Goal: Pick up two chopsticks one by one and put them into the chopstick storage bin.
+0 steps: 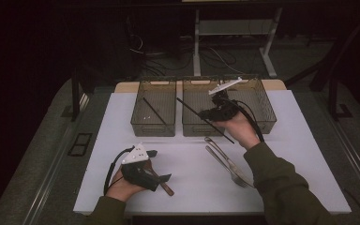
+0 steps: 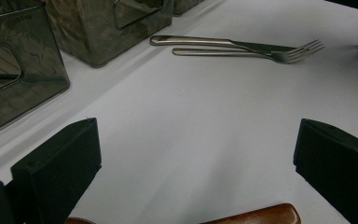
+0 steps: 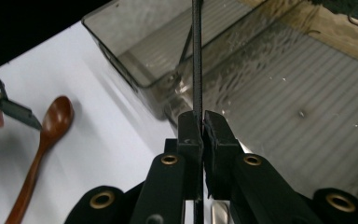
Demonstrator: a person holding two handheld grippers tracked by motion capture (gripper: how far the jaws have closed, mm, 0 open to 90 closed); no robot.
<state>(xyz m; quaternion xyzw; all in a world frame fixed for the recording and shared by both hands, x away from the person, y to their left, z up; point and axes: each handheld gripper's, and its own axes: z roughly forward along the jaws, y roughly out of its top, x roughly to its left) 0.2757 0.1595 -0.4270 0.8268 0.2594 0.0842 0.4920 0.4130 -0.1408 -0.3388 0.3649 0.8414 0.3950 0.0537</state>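
Glossy wooden spoon (image 3: 51, 135), matt black chopstick (image 3: 196, 56)

Inspector A: Checked every surface for lettering, labels, brand marks, numbers and signs. None can be read.

Inspector B: The smoky plastic bins (image 1: 153, 108) at the back of the table (image 1: 192, 183)?

Inspector A: Plain walls, no sticker, no print that I can make out.

Inspector B: The cutlery in front of those bins, the fork (image 2: 279, 53) and the knife (image 2: 214, 42)?

Inspector A: Bare metal handles, no stamp legible. The wooden spoon (image 3: 46, 135) likewise carries no mark.

Inspector B: Entered: no readable text.
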